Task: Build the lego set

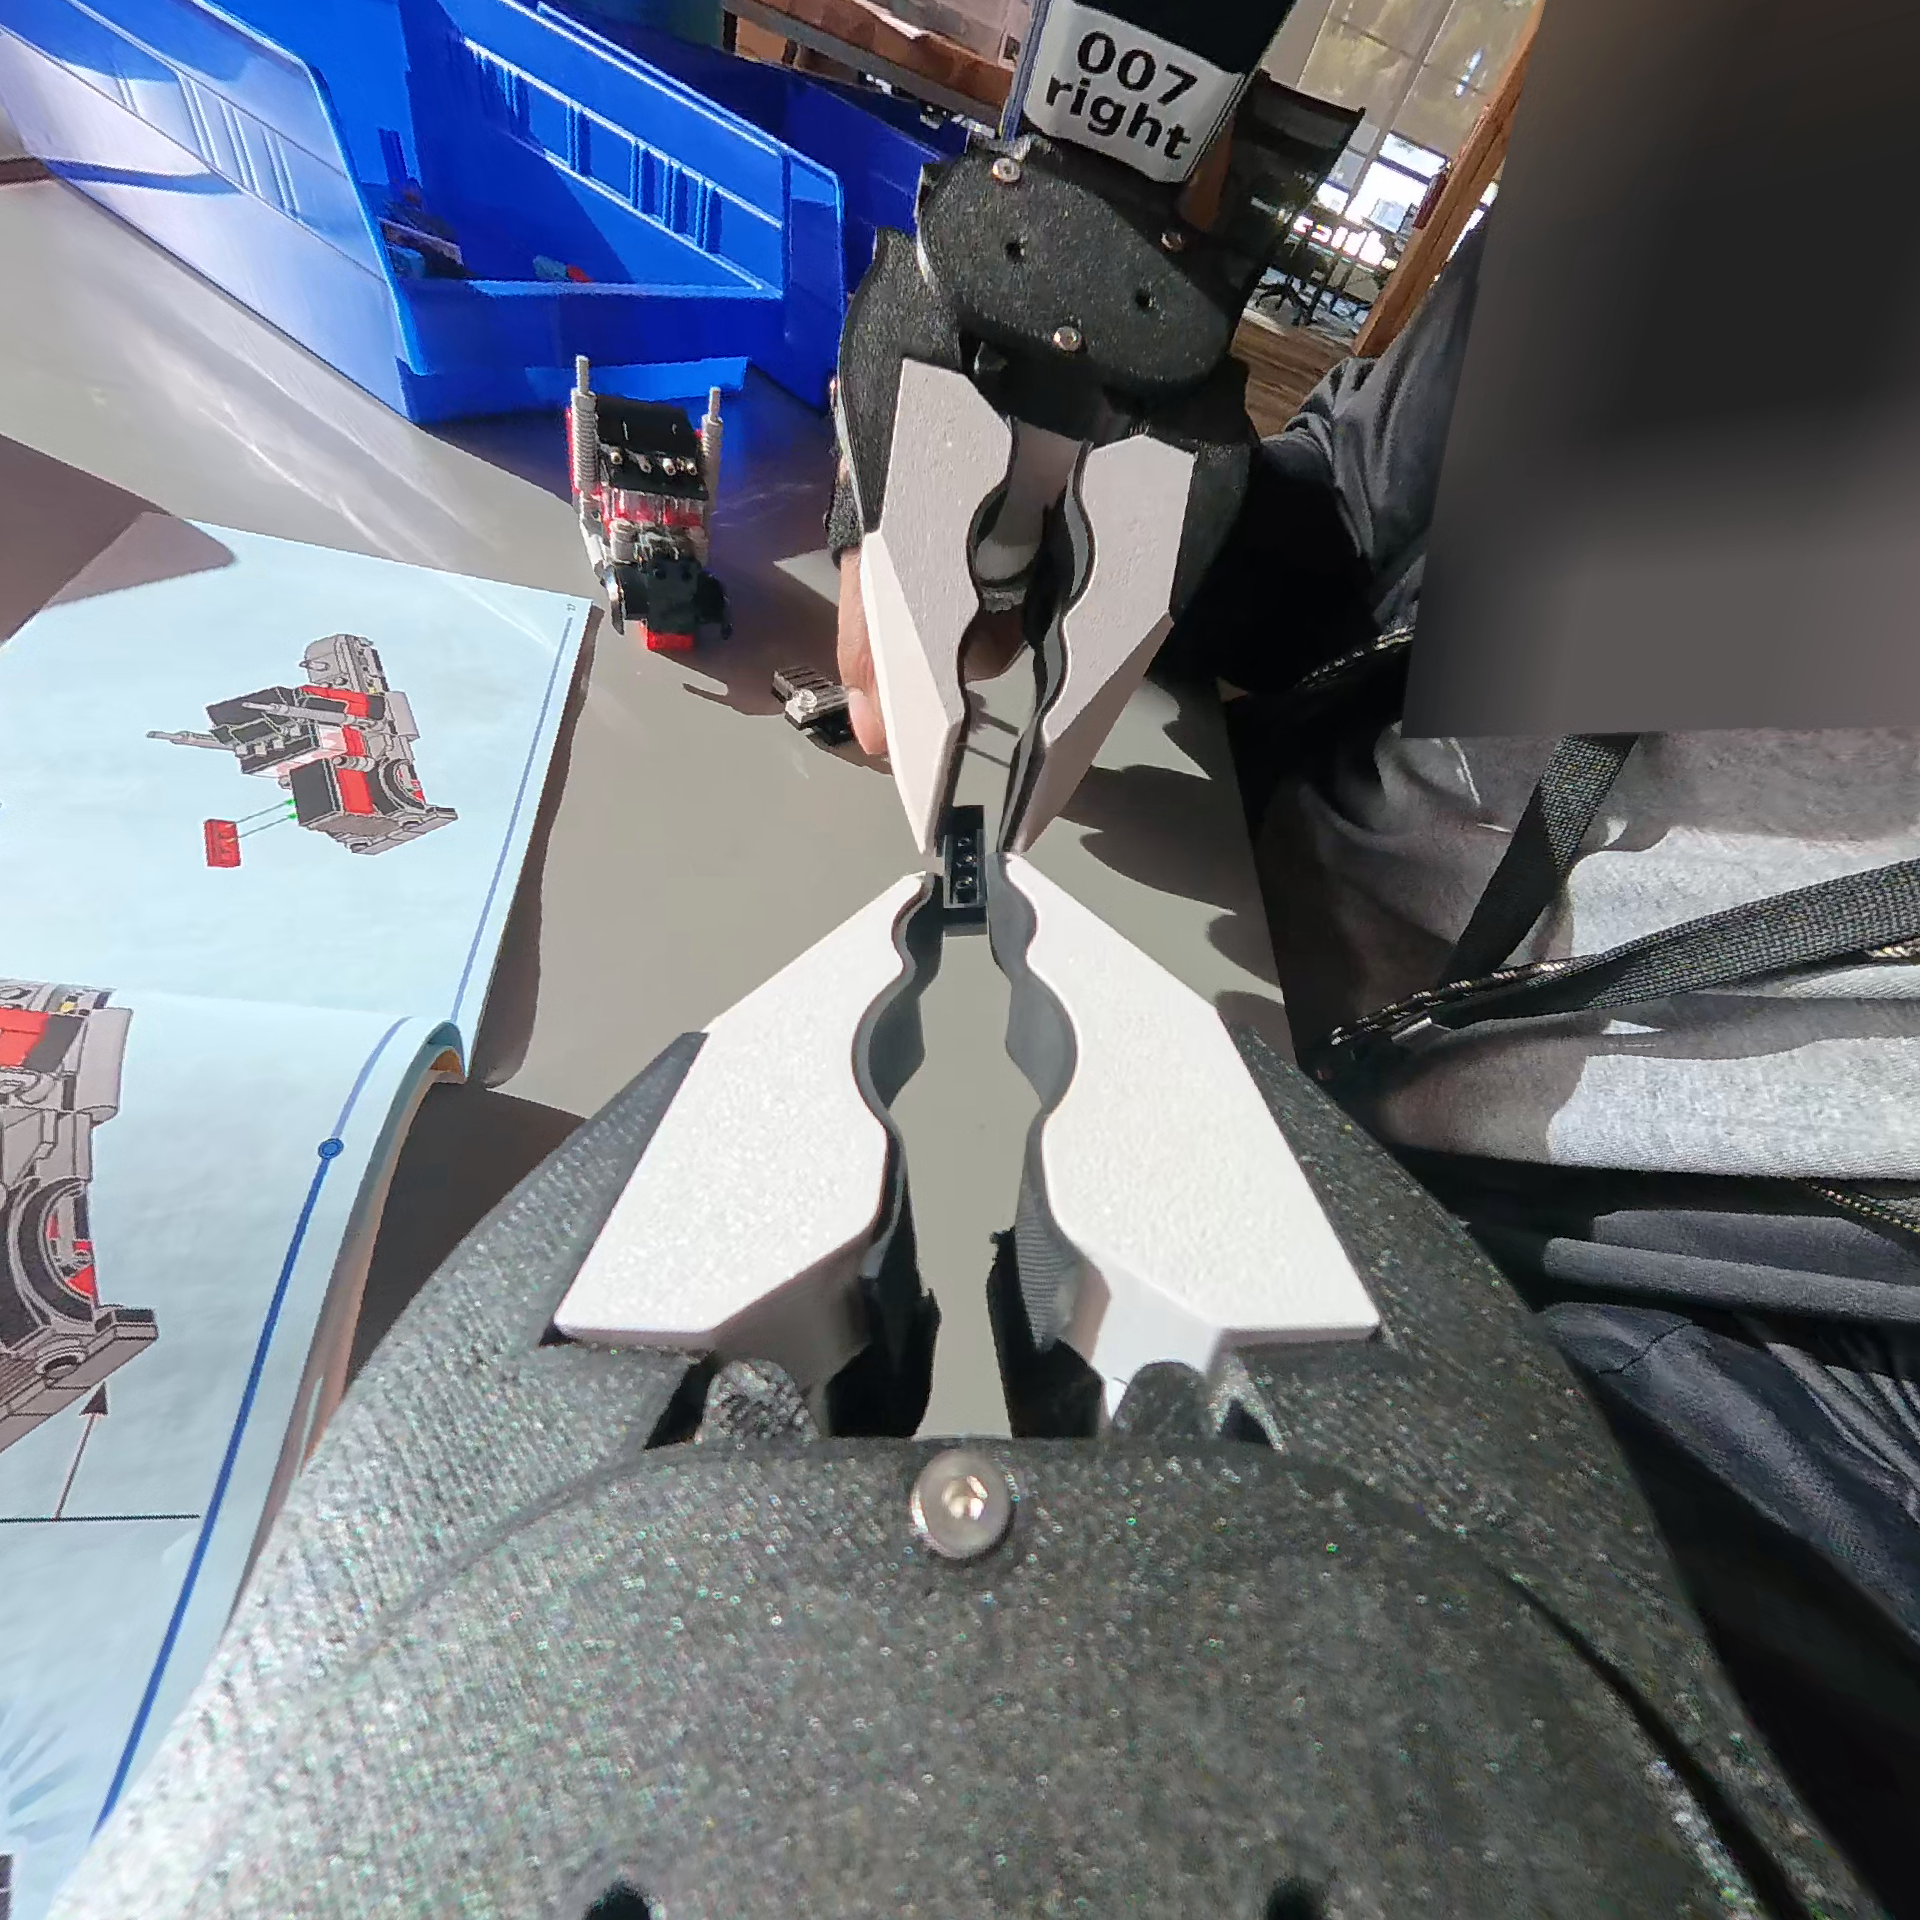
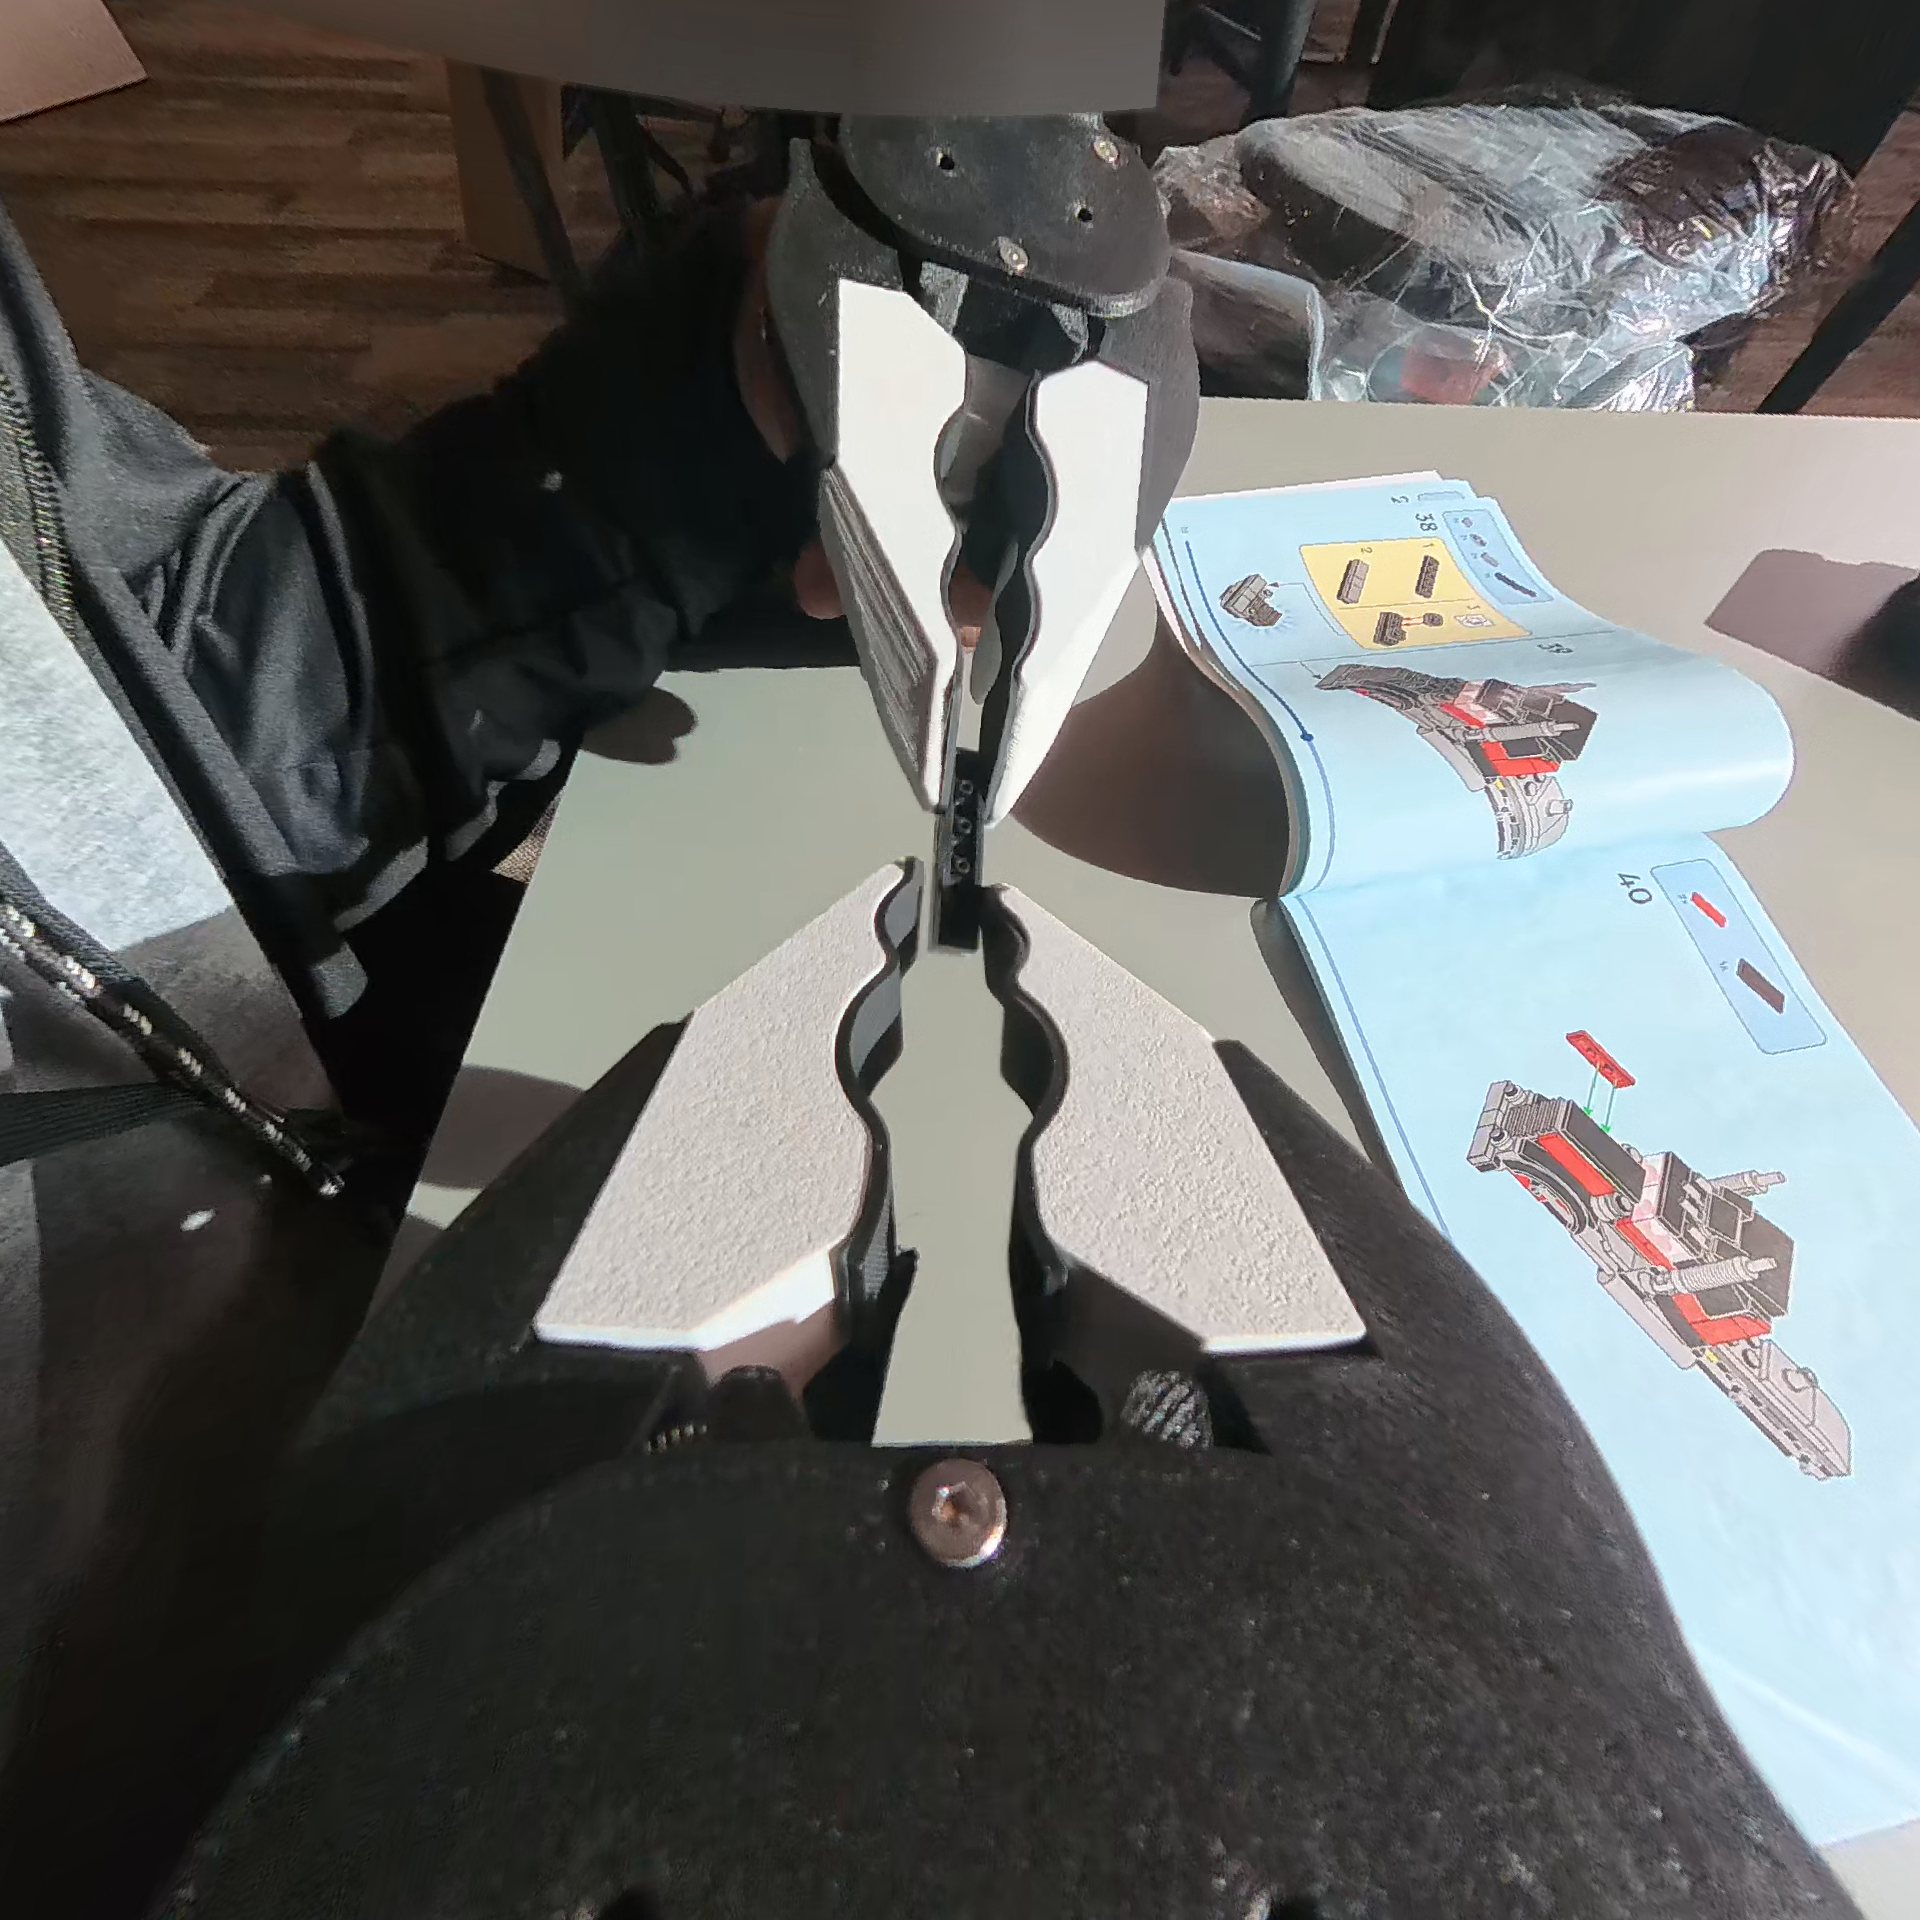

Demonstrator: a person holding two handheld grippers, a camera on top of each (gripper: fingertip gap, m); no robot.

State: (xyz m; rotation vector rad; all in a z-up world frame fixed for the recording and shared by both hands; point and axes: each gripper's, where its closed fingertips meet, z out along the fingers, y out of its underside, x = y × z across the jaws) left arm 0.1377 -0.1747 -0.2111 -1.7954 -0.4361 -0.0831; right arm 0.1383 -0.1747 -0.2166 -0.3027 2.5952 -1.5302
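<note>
The left gripper [image 1: 961, 883] and right gripper [image 2: 951, 914] meet tip to tip above the bench [image 1: 665, 935]. Both sets of jaws are clamped on one small black piece [image 1: 963, 868], held in the air between them; each grips an opposite end. Whether this is a single plate or two parts being pressed together cannot be told.

The part-built truck [image 1: 649, 520], in black, red and grey with two upright stacks, stands on the bench well apart from the grippers, in front of the blue bins [image 1: 582, 208]. A small loose sub-assembly [image 1: 816, 701] lies near it. The manual [image 2: 1558, 935] lies open beside the work area.

Judged status: the build is partway done. The body exists, but the held piece and the loose sub-assembly are not yet fitted, and the open pages show further steps.
</note>
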